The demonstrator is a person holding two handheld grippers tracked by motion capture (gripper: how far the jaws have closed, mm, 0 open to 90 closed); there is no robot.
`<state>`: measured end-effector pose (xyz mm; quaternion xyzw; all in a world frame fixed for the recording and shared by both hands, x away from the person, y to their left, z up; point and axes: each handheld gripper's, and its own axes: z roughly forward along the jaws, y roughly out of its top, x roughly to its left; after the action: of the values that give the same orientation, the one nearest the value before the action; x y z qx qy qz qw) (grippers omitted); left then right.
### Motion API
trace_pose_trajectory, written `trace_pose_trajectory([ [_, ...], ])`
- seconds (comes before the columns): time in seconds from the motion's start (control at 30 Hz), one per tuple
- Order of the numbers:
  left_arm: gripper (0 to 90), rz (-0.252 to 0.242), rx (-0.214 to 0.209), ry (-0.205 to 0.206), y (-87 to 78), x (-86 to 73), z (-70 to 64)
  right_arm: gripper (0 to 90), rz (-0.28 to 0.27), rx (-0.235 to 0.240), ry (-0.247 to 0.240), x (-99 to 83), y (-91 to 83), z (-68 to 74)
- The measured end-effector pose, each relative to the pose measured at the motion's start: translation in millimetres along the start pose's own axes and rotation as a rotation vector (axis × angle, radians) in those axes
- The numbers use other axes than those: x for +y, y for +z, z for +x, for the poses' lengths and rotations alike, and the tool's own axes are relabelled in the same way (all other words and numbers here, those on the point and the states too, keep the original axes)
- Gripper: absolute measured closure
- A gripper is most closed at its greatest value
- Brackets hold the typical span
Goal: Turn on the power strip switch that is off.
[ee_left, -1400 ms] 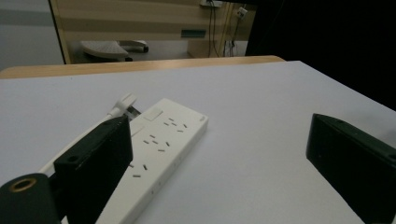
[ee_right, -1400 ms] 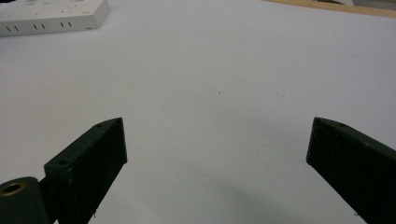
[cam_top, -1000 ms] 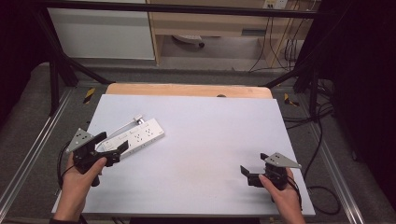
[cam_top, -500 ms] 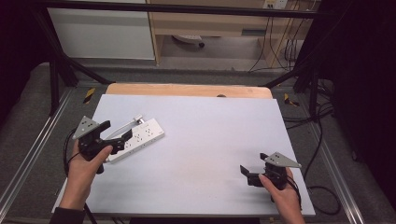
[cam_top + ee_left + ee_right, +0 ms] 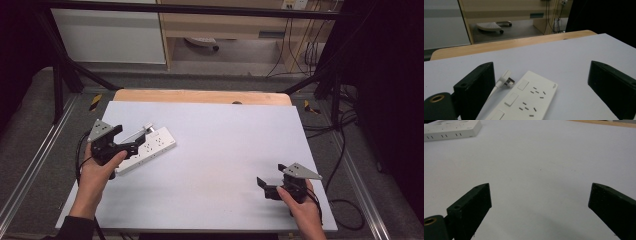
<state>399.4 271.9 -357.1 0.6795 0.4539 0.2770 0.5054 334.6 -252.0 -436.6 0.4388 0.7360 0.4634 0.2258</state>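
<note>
The flat white plastic power strip (image 5: 146, 150) lies on the left part of the white-topped counter (image 5: 225, 135), its white cable ending in a white angled plug (image 5: 505, 78) that rests unplugged just beside the strip's far end; nothing is gripped yet, so by my reading the work is at its very start, with the grasp and any plugging all left to do. The left claw (image 5: 131, 147) hovers over the strip's near end with its jaws spread wide and nothing between them; the right claw (image 5: 265, 186) sits well apart near the counter's right front edge, likewise released and idle. The left gripper view gives the sockets, switches and the plug's metal prongs; the high view gives the spacing of both hands; the right gripper view gives the strip's slotted side wall (image 5: 451, 131) far off.
</note>
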Motion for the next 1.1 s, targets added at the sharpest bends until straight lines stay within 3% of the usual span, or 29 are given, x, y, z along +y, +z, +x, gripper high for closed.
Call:
trace_pose_trajectory([
  [0.47,10.6,0.017,0.047,-0.014,15.6,-12.7,12.2,5.0,0.002,-0.004,0.004,0.0,0.0,-0.3],
  [0.7,13.8,0.055,0.059,-0.017,20.3,-17.3,18.4,5.1,-0.001,-0.004,0.003,0.2,-0.4,-1.1],
  [1.1,27.9,0.114,0.068,-0.033,29.7,-33.0,23.7,5.3,0.009,0.001,-0.005,0.1,0.8,-0.1],
])
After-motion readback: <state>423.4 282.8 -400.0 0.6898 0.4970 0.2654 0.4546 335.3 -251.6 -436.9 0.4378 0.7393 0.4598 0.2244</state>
